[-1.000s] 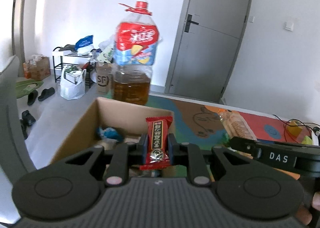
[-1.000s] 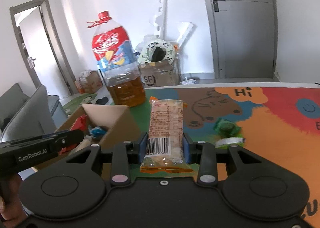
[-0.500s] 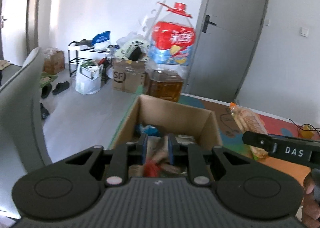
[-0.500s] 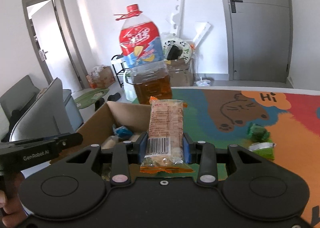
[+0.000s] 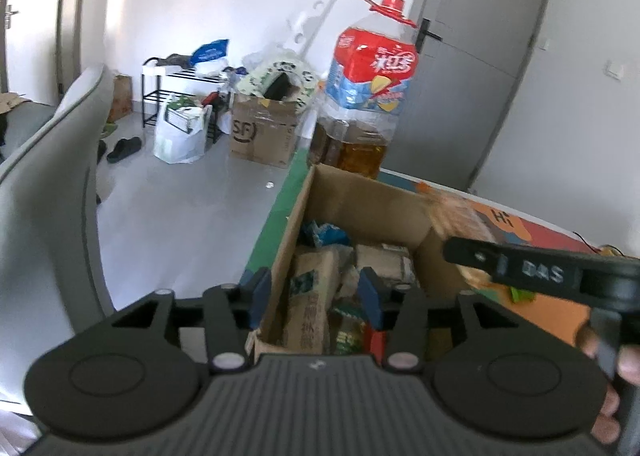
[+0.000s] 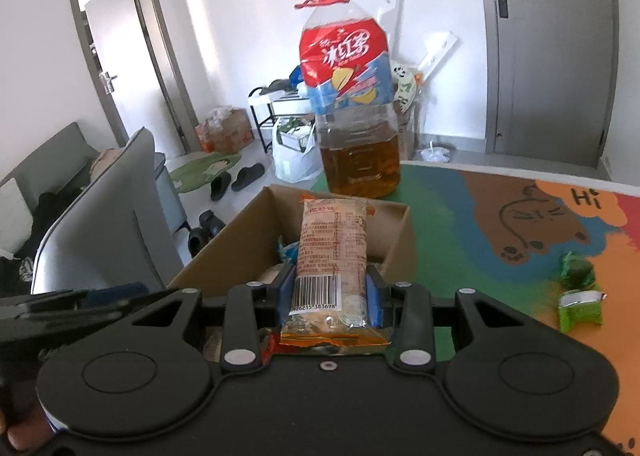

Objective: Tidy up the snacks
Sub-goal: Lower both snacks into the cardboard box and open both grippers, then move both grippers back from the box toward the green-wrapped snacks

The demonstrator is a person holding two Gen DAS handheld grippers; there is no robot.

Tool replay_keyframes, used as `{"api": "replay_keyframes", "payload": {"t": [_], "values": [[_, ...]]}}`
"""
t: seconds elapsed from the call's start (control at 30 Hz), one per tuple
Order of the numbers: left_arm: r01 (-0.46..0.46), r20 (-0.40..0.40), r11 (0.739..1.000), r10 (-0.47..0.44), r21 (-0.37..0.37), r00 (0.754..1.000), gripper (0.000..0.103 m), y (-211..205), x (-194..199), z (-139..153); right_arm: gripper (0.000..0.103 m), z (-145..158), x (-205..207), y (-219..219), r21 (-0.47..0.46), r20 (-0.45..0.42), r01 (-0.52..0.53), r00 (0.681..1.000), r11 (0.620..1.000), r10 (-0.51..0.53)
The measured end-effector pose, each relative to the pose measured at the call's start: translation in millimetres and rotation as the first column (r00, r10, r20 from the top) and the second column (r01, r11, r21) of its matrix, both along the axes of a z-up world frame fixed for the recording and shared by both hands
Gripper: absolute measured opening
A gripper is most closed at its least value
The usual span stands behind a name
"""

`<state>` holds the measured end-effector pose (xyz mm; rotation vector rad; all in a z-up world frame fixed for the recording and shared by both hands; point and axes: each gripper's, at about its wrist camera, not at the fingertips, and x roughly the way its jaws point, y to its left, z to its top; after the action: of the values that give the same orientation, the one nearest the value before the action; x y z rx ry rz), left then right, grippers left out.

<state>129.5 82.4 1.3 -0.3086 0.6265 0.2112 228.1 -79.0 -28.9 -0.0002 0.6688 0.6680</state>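
- Left tool (image 5: 316,302): it hangs over the near-left corner of the cardboard box (image 5: 362,196), and its jaws have just been opening; they stand apart with nothing pinched between them, the box's left wall and the packets inside showing through the gap
- A red wrapper (image 5: 376,338) lies low in the box just under the right blue pad, free of the tool
- Inside the box sit tan and blue snack packets (image 5: 316,284) in a loose heap
- The box rests at the left edge of the worktop (image 6: 440,216), which is covered by a colourful cartoon mat
- A big bottle of amber liquid (image 6: 354,96) with a red cap stands upright just behind the box
- Right tool (image 6: 330,298): clamped on a long orange biscuit packet (image 6: 334,252), pads pressing both sides near the barcode end; the packet juts forward over the open box, not yet in it
- Further right, two green wrapped sweets (image 6: 578,296) lie on the mat, well apart from the box
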Motion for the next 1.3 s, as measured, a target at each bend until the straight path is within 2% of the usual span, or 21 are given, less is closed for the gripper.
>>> {"api": "replay_keyframes", "payload": {"t": [0.13,0.2,0.23,0.33,0.47,0.67,1.3], "values": [[0.013,0.012,1.000,-0.013,0.009,1.000,0.058,0,-6,0,0.038,0,-1,6,0.034,-0.024,-0.021,0.999,0.999,0.022],[0.019,0.014,1.000,-0.019,0.005,1.000,0.063,1,-8,0,0.049,0,-2,6,0.070,-0.039,-0.043,0.998,0.997,0.046],[0.018,0.016,1.000,-0.019,0.006,1.000,0.067,2,-10,-1,0.060,0,-2,6,0.074,-0.045,-0.039,0.998,0.997,0.043],[0.010,0.029,1.000,-0.010,0.019,1.000,0.074,3,-15,-1,0.065,1,-7,4,0.061,-0.037,-0.040,0.998,0.997,0.042],[0.008,0.029,1.000,-0.008,0.009,1.000,0.077,3,-14,-1,0.087,2,-11,-7,0.065,-0.037,-0.031,0.999,0.997,0.034],[0.024,0.038,0.999,-0.026,0.032,0.999,0.085,-11,-12,1,0.103,6,-13,-31,0.053,0.011,-0.016,1.000,0.998,0.015],[0.092,0.040,0.996,-0.092,0.015,0.995,0.087,-67,17,-3,0.103,-6,11,-123,0.051,-0.017,0.114,0.993,0.992,-0.113]]}}
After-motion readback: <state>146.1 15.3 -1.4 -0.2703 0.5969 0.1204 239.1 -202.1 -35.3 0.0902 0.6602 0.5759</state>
